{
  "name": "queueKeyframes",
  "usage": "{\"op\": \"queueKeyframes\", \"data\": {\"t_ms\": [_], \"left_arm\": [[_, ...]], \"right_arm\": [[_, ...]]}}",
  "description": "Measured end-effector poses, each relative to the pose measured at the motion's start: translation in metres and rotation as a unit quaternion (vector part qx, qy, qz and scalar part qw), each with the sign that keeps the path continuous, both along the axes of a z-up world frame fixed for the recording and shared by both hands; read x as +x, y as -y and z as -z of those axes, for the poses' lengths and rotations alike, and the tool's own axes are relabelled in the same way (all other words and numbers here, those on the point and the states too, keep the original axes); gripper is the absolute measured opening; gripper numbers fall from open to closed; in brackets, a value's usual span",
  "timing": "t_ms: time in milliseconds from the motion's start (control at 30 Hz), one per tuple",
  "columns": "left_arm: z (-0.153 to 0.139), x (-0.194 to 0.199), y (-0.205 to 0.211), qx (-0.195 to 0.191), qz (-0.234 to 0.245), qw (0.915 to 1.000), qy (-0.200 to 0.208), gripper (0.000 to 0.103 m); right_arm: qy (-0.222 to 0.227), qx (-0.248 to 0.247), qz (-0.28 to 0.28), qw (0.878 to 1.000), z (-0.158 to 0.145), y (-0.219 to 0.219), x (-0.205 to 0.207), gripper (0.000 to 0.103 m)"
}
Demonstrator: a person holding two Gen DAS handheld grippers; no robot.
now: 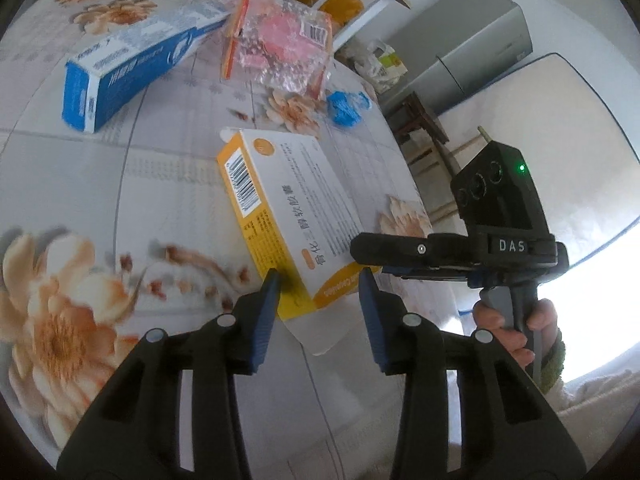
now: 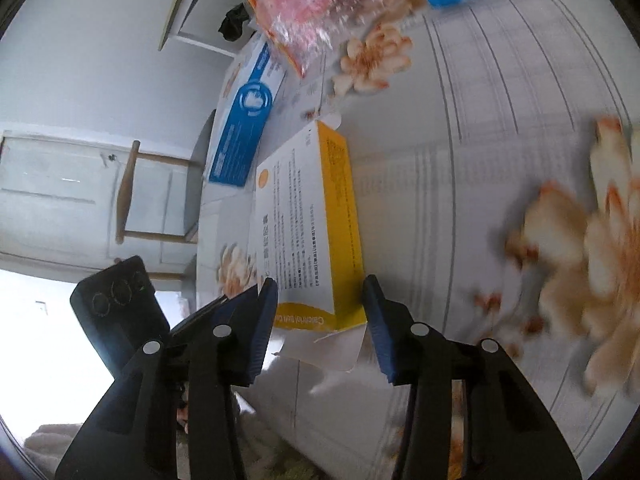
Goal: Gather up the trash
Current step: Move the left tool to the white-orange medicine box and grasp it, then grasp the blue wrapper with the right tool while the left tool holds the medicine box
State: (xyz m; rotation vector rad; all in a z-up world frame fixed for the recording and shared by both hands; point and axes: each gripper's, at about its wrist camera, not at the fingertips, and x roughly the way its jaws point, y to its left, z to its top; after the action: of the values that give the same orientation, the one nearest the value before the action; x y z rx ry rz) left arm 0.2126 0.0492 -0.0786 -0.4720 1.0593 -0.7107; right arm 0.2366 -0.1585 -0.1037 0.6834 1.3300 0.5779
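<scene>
Left gripper: my blue pads sit on either side of the near end of the yellow-and-white carton. The left pad touches its yellow side; the right pad stands just beside the white face, and I cannot tell whether it presses. So the jaws straddle the box, grip unconfirmed.

Right gripper: jaws apart, same carton between them at its near end, with a gap visible on the right-hand pad. An open white flap hangs out below the end.

In the left wrist view, the right gripper's body reads "DAS" in white on black, green lamp lit, with a hand round its grip.

Carton: lies flat on the table, near the edge. Barcode on the yellow end; Chinese print on the white face, approx. "…化…醇软胶囊"; the orange band in the right wrist view reads "Calcitriol Soft Ca…".

Beyond it, well apart: a blue-and-white box, lettering too blurred to read; a clear packet w/ pink contents bearing a barcode sticker; a crumpled blue wrapper. All rest on the floral tablecloth. Past the table edge stands a grey fridge.
</scene>
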Motion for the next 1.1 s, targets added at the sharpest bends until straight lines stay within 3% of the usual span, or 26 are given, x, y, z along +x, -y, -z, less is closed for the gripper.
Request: {"op": "queueKeyframes", "data": {"t_ms": [233,367,533,700,900,1100], "left_arm": [[-0.005,-0.034,-0.004,0.011,0.047,0.9987,-0.015,0.039],[-0.004,-0.043,-0.008,0.014,0.05,0.9983,-0.027,0.048],[-0.015,-0.042,-0.014,0.019,0.026,0.9995,-0.003,0.064],[-0.021,-0.037,-0.003,0.052,0.024,0.9982,0.02,0.067],[-0.018,-0.031,0.007,0.077,0.014,0.9966,0.025,0.068],[-0.02,-0.029,0.006,0.09,0.001,0.9953,0.036,0.069]], "right_arm": [[-0.023,0.033,0.005,0.999,0.006,-0.005,-0.046,0.044],[-0.025,0.05,0.001,0.998,0.005,-0.01,-0.058,0.044],[0.019,0.017,0.037,0.999,-0.02,0.012,-0.051,0.047],[0.072,-0.03,0.11,0.991,-0.05,0.051,-0.023,0.064],[0.076,-0.068,0.199,0.975,-0.059,0.094,0.053,0.065],[0.042,-0.101,0.25,0.962,-0.041,0.098,0.135,0.065]]}}
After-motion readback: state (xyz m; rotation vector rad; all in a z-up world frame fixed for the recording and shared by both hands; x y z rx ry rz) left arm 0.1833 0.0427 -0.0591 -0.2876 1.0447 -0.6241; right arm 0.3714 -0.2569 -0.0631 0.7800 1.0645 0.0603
